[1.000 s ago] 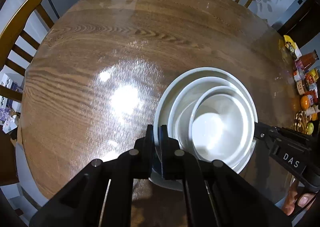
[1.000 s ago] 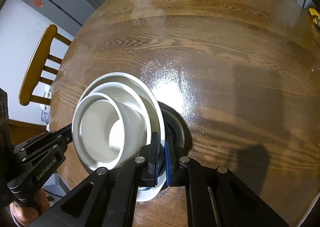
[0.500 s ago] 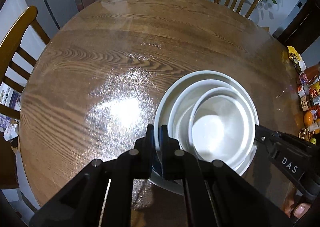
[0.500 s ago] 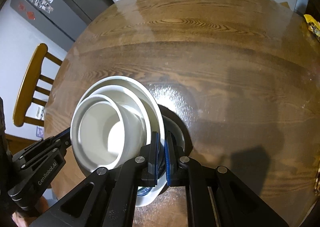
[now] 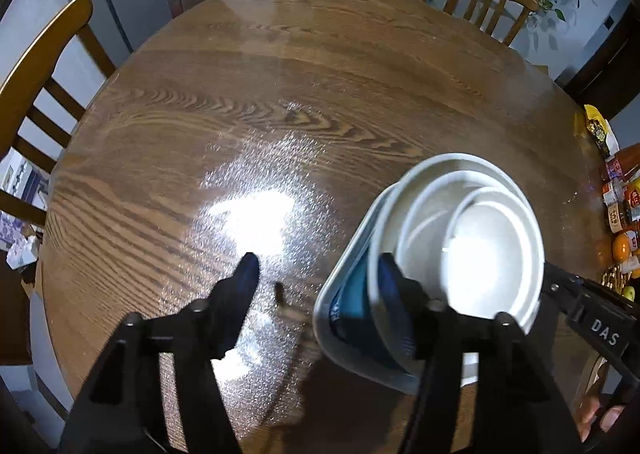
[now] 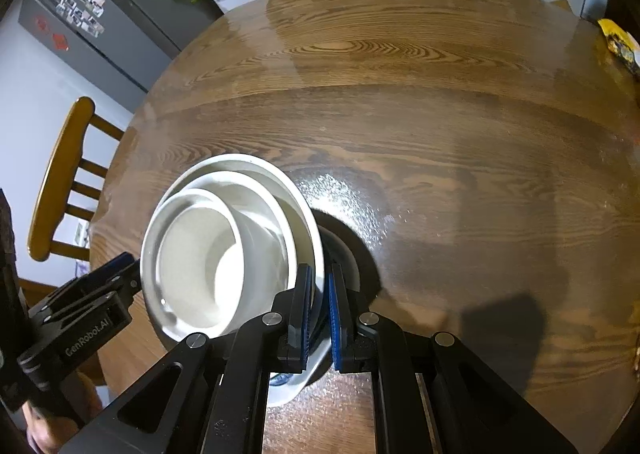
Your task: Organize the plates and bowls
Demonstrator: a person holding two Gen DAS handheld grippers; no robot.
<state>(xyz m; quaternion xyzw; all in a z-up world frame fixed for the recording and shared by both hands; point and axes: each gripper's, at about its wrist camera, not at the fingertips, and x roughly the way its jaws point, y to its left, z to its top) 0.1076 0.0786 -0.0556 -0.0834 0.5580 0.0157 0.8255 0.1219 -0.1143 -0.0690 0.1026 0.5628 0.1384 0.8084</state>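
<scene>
Glossy white nested bowls [image 6: 224, 250] on round woodgrain surface [image 6: 440, 126]; right hand-held gripper [image 6: 319, 314] pinches rim at 6 o'clock; left hand-held gripper [image 5: 316, 274] jaws just opened, spread, off stack.

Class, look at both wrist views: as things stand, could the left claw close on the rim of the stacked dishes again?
Probably yes. The left claw has just been opening and stands open, one finger still just inside the plate rim; nothing blocks it. The right claw clamps the far rim.

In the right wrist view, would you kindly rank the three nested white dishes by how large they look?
1. Outer plate, widest rim.
2. Middle bowl, sitting inside it.
3. Inner bowl, smallest, innermost.
Nesting confirms this order despite the fisheye distortion.
</scene>
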